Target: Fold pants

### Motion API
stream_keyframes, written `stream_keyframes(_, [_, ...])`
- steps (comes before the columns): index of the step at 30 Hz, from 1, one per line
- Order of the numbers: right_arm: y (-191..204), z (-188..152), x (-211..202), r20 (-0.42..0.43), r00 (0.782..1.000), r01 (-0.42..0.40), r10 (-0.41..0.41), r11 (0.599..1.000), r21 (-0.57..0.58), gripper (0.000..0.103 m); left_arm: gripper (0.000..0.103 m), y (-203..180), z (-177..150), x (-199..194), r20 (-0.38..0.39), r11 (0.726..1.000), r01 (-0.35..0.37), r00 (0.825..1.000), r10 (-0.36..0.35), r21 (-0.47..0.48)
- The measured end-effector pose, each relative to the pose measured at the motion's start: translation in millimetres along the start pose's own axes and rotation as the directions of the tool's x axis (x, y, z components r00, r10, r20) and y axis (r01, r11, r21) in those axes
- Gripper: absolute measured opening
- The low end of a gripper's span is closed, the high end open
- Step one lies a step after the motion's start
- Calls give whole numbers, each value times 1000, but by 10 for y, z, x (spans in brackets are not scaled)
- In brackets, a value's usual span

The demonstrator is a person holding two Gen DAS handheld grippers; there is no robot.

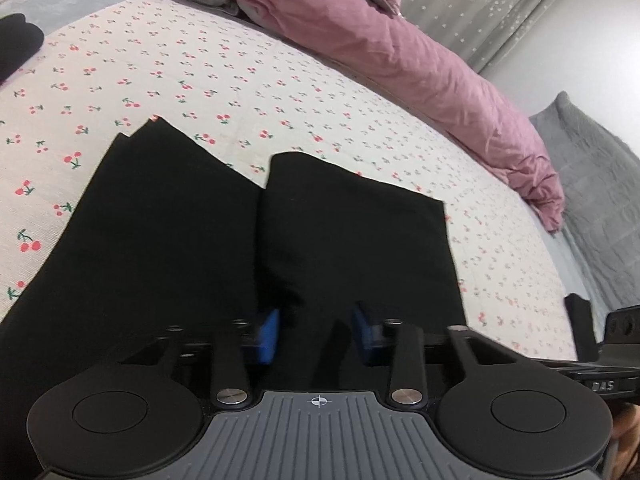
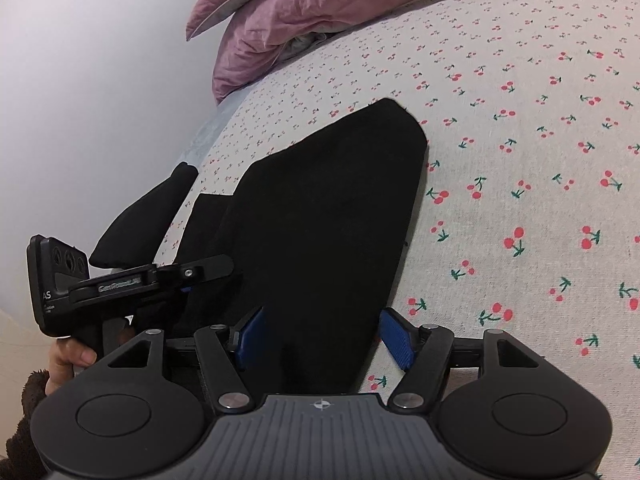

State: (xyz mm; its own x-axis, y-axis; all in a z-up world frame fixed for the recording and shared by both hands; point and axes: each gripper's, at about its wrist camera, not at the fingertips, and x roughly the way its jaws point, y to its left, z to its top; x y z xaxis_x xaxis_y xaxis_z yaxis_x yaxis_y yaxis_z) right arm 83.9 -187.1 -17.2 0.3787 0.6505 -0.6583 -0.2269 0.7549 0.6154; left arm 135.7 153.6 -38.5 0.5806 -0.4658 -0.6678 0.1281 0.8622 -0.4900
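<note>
Two grippers low over black pants (image 1: 160, 232) spread flat on cherry-print sheet (image 1: 248, 92), both legs pointing toward pink duvet (image 1: 360, 40). Left gripper (image 1: 316, 336): blue pads narrowed onto raised fold of pants fabric, pinching it. Right gripper (image 2: 324, 340): jaws apart, straddling near edge of pants, pads not pressing cloth. Hand (image 2: 66, 360) grips left gripper's handle, seen from right wrist view. Grey blanket (image 1: 592, 184) at bed's far side.

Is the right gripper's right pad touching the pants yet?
Apart: the right wrist view shows cherry sheet between the right gripper pad and the pants edge.
</note>
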Motion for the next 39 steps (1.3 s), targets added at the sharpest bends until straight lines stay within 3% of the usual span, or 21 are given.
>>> stream_keyframes(3, [16,5,30,0,1000,3,-3,1000,-3,67,8,-26,-28,-6,17,1000,-17,1000,17,18])
stream_keyframes(5, [19,0,57,-4,1000,7,-7,1000,-3,68,6,-59,-51,-52,42,999,-25,999,23,32])
stream_keyframes(13, [124,21,92,21,1000,10,-10,999,-41,70,2,-209,126,-348,122,988,-89,990,73,126])
stream_keyframes(23, [131,41,195,18,999,33,-31,996,-83,71,2,185,372,-641,174,972,-212,966,192,105])
stream_keyframes(29, [156,69,302,24,1000,15,-13,997,-82,76,3,550,441,-637,135,964,-254,961,242,79])
stream_keyframes(34, [195,64,360,30,999,-9,11,996,-85,77,21,833,431,-560,117,970,-238,966,232,42])
stream_keyframes(35, [190,64,368,30,999,-20,23,997,-80,77,37,864,433,-561,117,971,-234,967,228,43])
stream_keyframes(36, [188,65,378,27,999,-34,36,997,-72,77,64,891,433,-564,119,971,-234,966,228,44])
stream_keyframes(37, [176,68,392,21,998,-53,55,997,-62,77,74,926,444,-557,110,974,-221,970,215,45])
stream_keyframes(39, [164,71,423,9,996,-93,93,995,-29,77,75,1037,466,-537,86,987,-159,984,157,23])
